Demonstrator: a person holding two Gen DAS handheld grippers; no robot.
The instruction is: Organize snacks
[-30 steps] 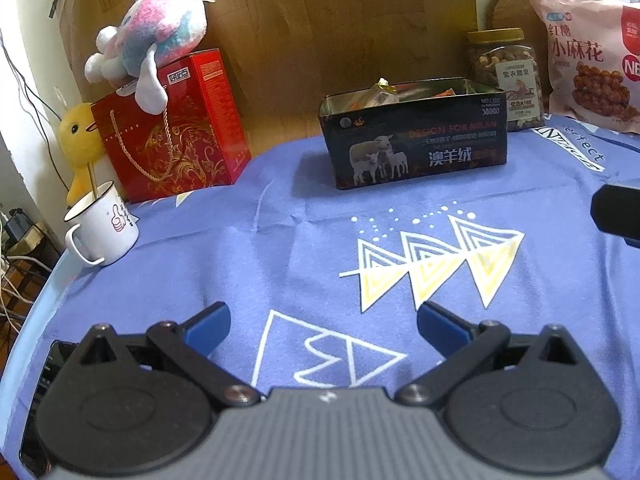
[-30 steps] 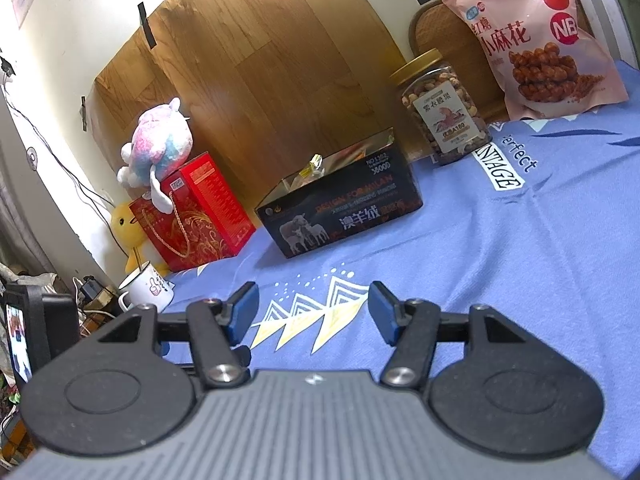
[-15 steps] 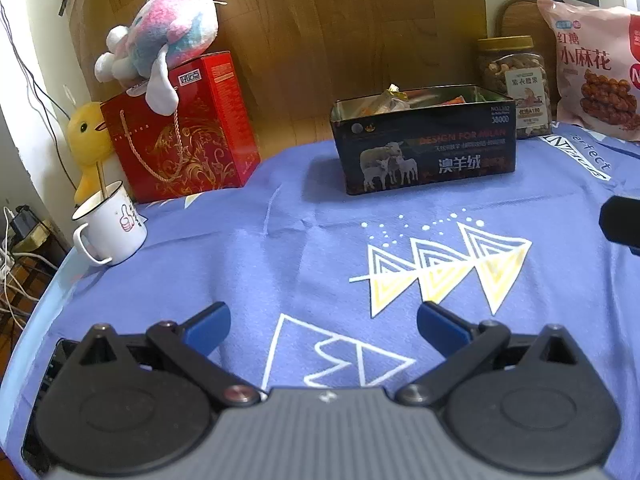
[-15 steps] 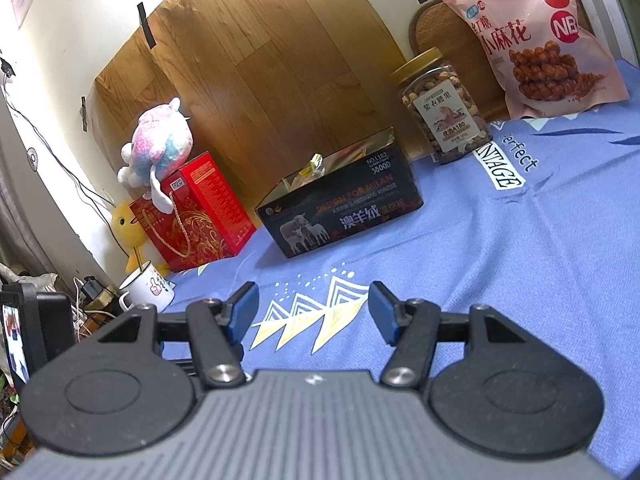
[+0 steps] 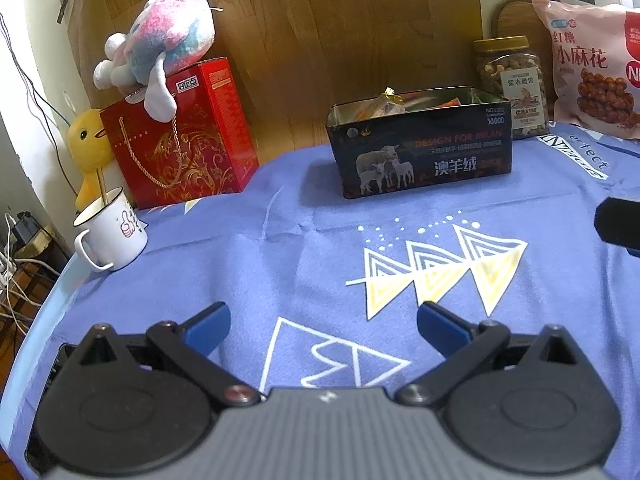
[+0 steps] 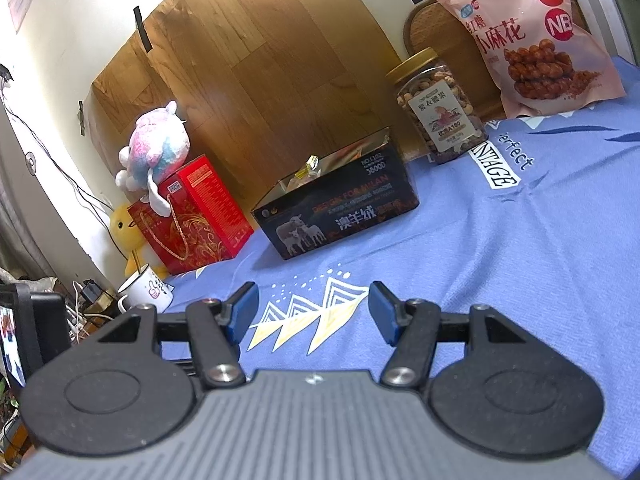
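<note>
- Left wrist view is showing the left gripper [image 5: 323,326] hovering over the blue tablecloth [image 5: 280,248] with its jaws spread wide and nothing between them.
- Right wrist view is showing the right gripper [image 6: 312,314] likewise standing open and empty above the cloth, pointing toward the dark tin [image 6: 340,216].
- Snacks are sitting along the back edge: the open dark tin already holding several wrapped packets, the nut jar [image 5: 510,80] just behind its right corner, and the pink snack bag [image 5: 592,68] leaning against the wall beside the jar.
- The nut jar is looking rigid, smooth and fairly heavy, likely slippery plastic; I am judging a grip across the body below the gold lid to be the safest, kept upright.
- The pink snack bag is looking light, puffy and crinkly, its contents probably brittle, so a pinch on the top seam or an upper corner is seeming better than squeezing the middle.
- The tin itself is looking stiff; its thin rim wall is offering a hold.
- Compared with a second ago, the left view is sitting a little lower and more to the left, with the tin drifting rightward in frame; the right view is looking unchanged, and both pairs of jaws are keeping the same spread.
</note>
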